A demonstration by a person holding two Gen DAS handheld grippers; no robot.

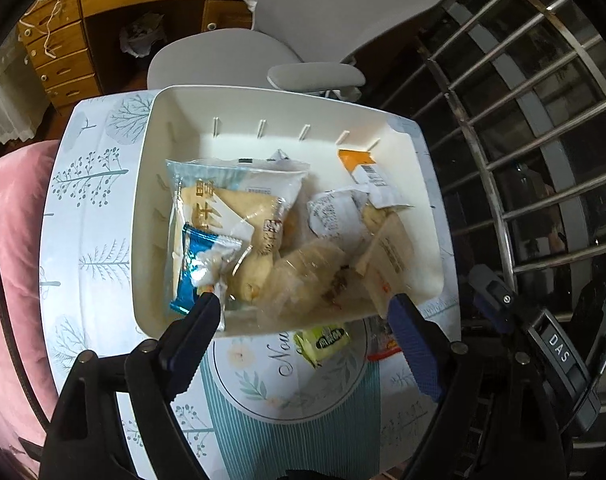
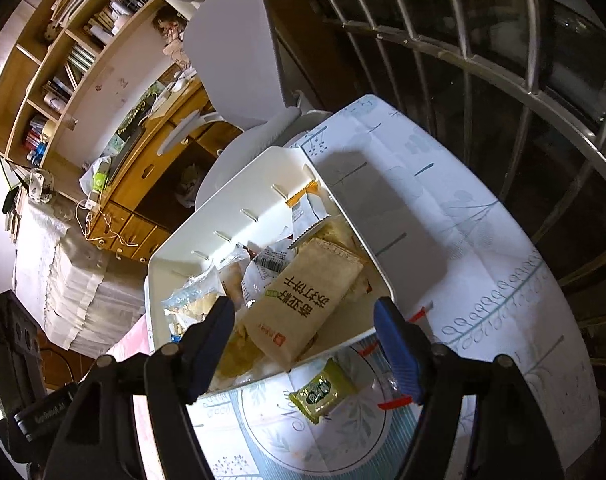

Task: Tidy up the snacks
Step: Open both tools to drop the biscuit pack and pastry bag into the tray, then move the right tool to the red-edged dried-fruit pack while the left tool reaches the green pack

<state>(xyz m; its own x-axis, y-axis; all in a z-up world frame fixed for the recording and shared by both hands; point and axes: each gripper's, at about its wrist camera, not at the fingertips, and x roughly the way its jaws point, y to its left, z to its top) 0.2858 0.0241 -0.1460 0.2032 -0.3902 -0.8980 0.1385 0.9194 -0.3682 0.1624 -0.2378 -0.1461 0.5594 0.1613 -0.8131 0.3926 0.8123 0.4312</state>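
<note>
Hovering above a white rectangular plastic bin [image 1: 175, 216] heaped with wrapped snacks [image 1: 263, 240], the left gripper [image 1: 303, 312] spreads its jaws wide around nothing; the right gripper [image 2: 303, 316] likewise gapes empty. A small green snack packet [image 2: 323, 390] lies on the tree-patterned tablecloth [image 2: 443, 208], just beside the bin's near wall.

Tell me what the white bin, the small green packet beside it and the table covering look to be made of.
White bin: likely moulded plastic, matte, with thin smooth walls and slotted ribs. Green packet: glossy film wrapper, crimped ends, catching light. Table covering: printed sheet showing fold creases, probably plastic or oilcloth; cannot tell for sure.
</note>
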